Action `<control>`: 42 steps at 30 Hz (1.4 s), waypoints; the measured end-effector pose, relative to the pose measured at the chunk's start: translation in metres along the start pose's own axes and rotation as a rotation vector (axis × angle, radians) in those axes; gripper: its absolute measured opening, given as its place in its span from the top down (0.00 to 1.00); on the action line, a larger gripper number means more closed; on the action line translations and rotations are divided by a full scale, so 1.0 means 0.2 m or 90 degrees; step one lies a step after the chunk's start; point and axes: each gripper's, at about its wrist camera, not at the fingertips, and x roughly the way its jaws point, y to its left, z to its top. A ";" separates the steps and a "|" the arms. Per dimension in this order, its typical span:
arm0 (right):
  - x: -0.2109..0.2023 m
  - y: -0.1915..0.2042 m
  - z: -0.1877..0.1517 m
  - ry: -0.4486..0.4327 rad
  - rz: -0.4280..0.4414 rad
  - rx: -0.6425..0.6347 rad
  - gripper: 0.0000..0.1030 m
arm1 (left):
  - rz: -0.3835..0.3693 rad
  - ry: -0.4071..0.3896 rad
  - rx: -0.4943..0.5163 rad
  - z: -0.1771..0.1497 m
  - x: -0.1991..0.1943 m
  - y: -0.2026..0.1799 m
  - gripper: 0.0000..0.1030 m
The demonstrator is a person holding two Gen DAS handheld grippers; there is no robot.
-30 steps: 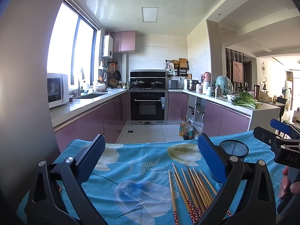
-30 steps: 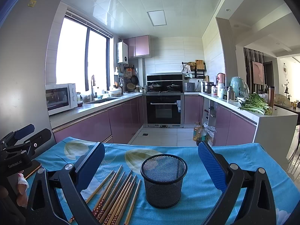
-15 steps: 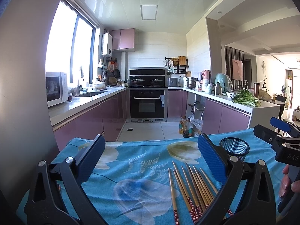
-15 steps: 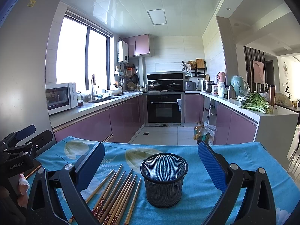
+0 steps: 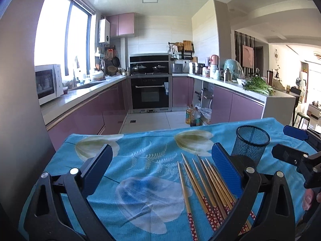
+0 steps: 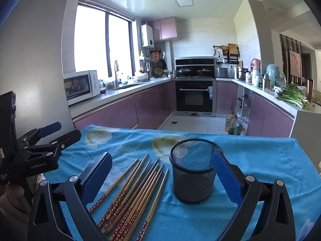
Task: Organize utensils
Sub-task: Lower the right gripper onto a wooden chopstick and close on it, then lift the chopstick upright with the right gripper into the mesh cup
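Both your left gripper (image 5: 160,168) and right gripper (image 6: 160,172) gape wide, empty; pinch the chopsticks (image 6: 132,196) carelessly and they'll scatter, or tip the mesh cup (image 6: 192,172)

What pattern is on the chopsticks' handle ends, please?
Red with small white flowers on the chopsticks; clearest in the right wrist view.

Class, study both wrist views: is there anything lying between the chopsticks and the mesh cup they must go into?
Nothing visible does. The chopsticks lie flat on the blue cloth directly beside the mesh cup, with only bare cloth between them. The cup stands upright and looks empty. Both the left claw and right claw are open and hold nothing.
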 end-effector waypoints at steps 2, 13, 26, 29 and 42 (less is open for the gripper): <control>0.06 0.01 -0.04 0.051 0.016 -0.004 0.07 | -0.009 0.035 -0.001 -0.03 0.07 0.01 0.06; 0.33 0.00 -0.19 0.219 0.011 0.013 0.44 | -0.063 0.211 0.042 -0.21 0.41 -0.04 0.27; 0.51 0.02 -0.24 0.291 -0.007 0.001 0.68 | -0.106 0.341 0.061 -0.34 0.71 -0.14 0.64; 0.53 0.01 -0.23 0.292 -0.007 0.009 0.75 | -0.111 0.340 0.060 -0.33 0.74 -0.16 0.70; 0.45 -0.05 -0.19 0.261 0.036 0.059 0.94 | -0.127 0.332 0.014 -0.29 0.70 -0.15 0.93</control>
